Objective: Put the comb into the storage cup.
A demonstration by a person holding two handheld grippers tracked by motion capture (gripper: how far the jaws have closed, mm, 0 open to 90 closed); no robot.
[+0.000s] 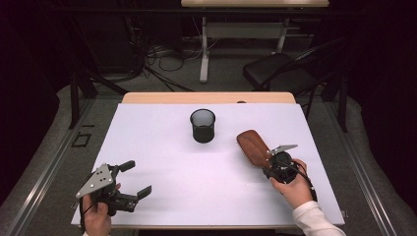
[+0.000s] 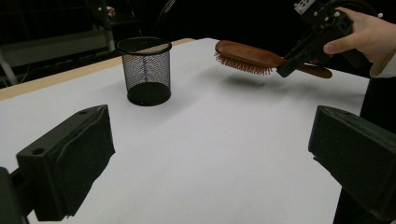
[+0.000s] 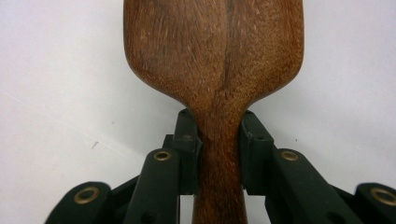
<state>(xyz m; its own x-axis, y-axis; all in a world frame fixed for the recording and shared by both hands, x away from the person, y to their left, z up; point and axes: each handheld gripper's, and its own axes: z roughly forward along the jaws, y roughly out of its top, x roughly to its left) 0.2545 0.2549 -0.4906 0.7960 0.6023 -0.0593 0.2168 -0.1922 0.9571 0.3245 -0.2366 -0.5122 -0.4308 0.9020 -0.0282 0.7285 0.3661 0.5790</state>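
A brown wooden hairbrush (image 1: 252, 144) hangs a little above the white table, bristles down (image 2: 243, 64). My right gripper (image 1: 269, 162) is shut on its handle; in the right gripper view both pads press the narrow neck of the hairbrush (image 3: 219, 84). From the left gripper view the right gripper (image 2: 286, 70) holds the brush level, off the surface. A black mesh cup (image 1: 202, 125) stands upright and empty at the middle back, left of the brush. My left gripper (image 1: 135, 179) rests near the front left corner, jaws wide apart with nothing between them.
The white sheet (image 1: 162, 162) covers most of the table; a strip of wooden tabletop (image 1: 147, 98) shows at the far edge. Behind the table stand a black chair (image 1: 278, 69) and a desk frame with cables on the floor.
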